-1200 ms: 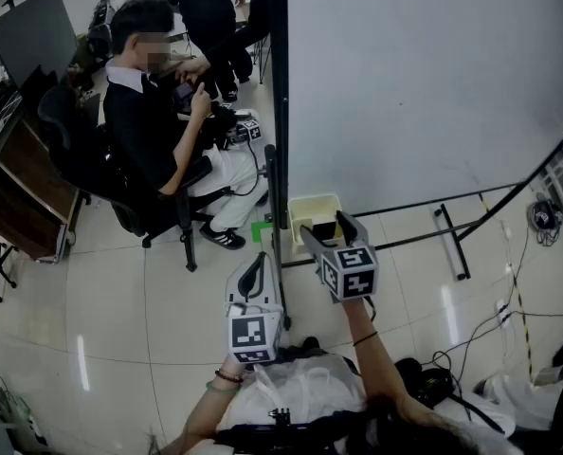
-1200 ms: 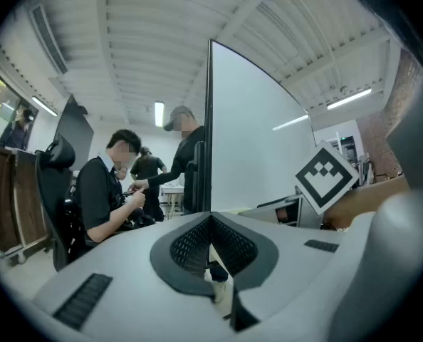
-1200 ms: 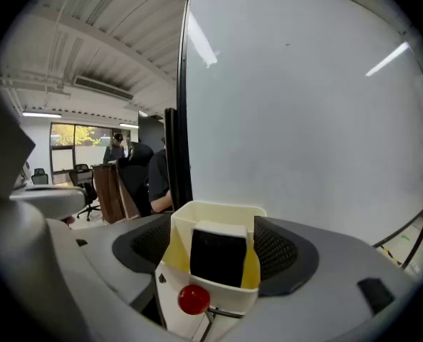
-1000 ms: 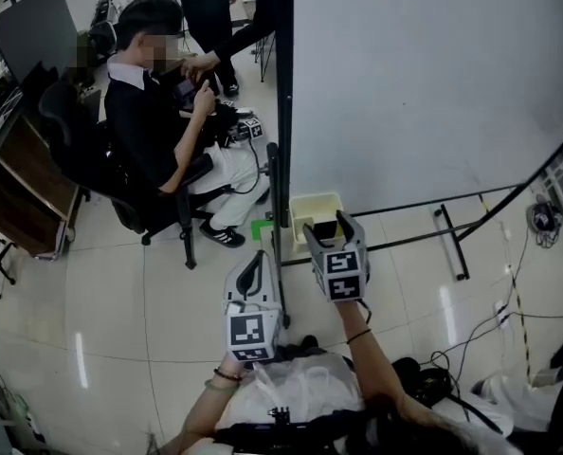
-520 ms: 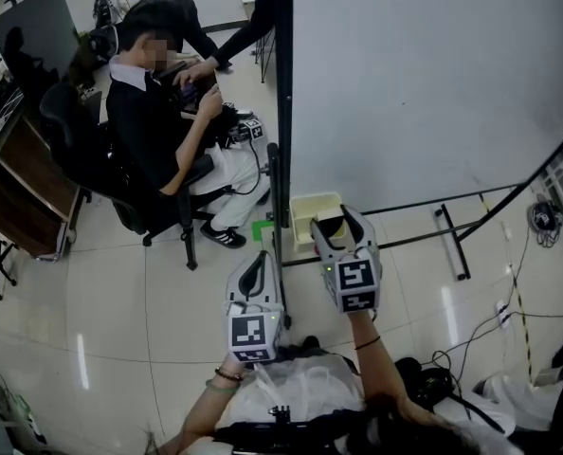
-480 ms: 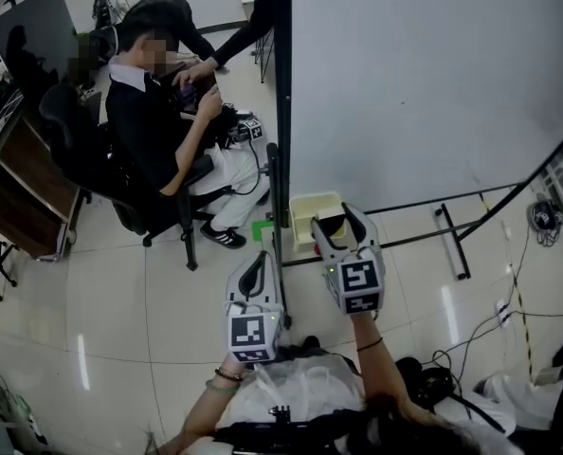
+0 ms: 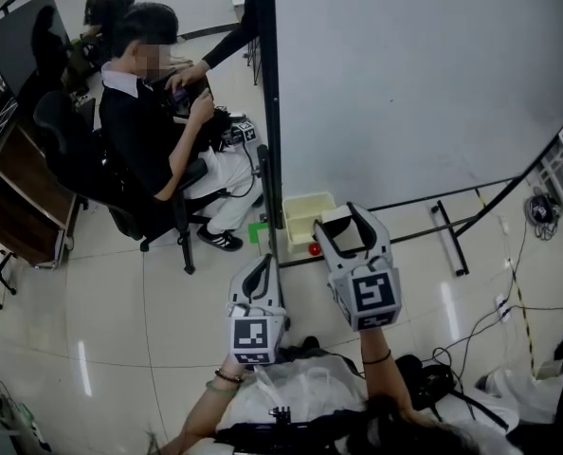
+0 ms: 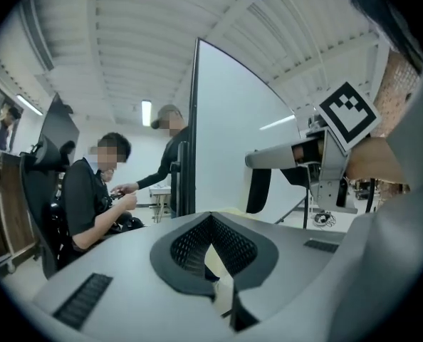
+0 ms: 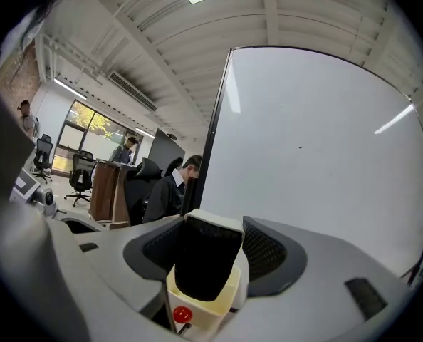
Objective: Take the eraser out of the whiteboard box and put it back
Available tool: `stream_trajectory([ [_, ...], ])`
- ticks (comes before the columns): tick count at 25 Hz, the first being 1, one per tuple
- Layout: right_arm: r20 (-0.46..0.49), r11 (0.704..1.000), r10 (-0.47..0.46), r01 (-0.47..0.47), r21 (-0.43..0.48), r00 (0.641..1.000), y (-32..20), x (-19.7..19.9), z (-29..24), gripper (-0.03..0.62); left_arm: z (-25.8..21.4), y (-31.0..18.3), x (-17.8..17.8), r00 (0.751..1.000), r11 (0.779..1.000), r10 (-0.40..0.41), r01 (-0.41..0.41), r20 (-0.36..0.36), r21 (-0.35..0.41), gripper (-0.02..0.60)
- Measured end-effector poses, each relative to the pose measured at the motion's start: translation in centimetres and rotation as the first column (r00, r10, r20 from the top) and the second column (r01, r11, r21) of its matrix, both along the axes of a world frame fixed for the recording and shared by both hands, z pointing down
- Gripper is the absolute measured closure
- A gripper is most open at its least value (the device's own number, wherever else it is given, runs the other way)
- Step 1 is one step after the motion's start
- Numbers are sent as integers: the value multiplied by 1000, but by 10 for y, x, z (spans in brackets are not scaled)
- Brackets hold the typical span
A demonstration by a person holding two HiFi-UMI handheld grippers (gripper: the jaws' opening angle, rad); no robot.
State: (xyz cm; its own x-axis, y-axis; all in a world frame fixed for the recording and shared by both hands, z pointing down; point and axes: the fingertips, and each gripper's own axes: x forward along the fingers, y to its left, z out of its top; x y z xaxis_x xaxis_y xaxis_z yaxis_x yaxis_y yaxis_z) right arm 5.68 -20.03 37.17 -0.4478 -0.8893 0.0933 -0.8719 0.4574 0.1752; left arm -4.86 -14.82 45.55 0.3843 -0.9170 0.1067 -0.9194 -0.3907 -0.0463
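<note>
My right gripper [image 7: 344,220] is shut on the eraser [image 7: 335,215], a black felt block with a white back. It holds the block just above and to the right of the pale yellow whiteboard box [image 7: 303,214]. In the right gripper view the eraser [image 9: 206,259] stands upright between the jaws, over the box [image 9: 203,313], whose front carries a red knob [image 9: 181,315]. My left gripper [image 7: 261,265] hangs lower and to the left, shut, with nothing in it. The left gripper view shows its jaws [image 8: 223,292] meeting at the tips, and the eraser [image 8: 258,191] up at the right.
The whiteboard [image 7: 414,83] stands right behind the box on a black frame [image 7: 265,112] with floor legs [image 7: 452,240]. A seated person [image 7: 149,112] on an office chair is to the left, with others behind. Cables [image 7: 523,282] lie on the floor at the right.
My right gripper shut on the eraser in the box and lifted it up and toward me. The left gripper stayed where it was.
</note>
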Motion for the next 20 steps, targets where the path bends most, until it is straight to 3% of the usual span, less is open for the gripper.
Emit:
stream_trajectory([
  [8, 4, 1000, 1, -1, -18, 1000, -6, -1, 7, 332, 2, -1, -2, 1000, 1000, -13, 13, 23, 14, 579],
  [14, -16, 998, 14, -13, 66, 1000, -45, -2, 2, 333, 2, -1, -8, 999, 999, -46, 46, -4, -7, 578],
  [20, -71, 999, 38, -38, 10, 997, -84, -20, 40, 333, 4, 1, -15, 998, 998, -59, 59, 21, -4, 578],
])
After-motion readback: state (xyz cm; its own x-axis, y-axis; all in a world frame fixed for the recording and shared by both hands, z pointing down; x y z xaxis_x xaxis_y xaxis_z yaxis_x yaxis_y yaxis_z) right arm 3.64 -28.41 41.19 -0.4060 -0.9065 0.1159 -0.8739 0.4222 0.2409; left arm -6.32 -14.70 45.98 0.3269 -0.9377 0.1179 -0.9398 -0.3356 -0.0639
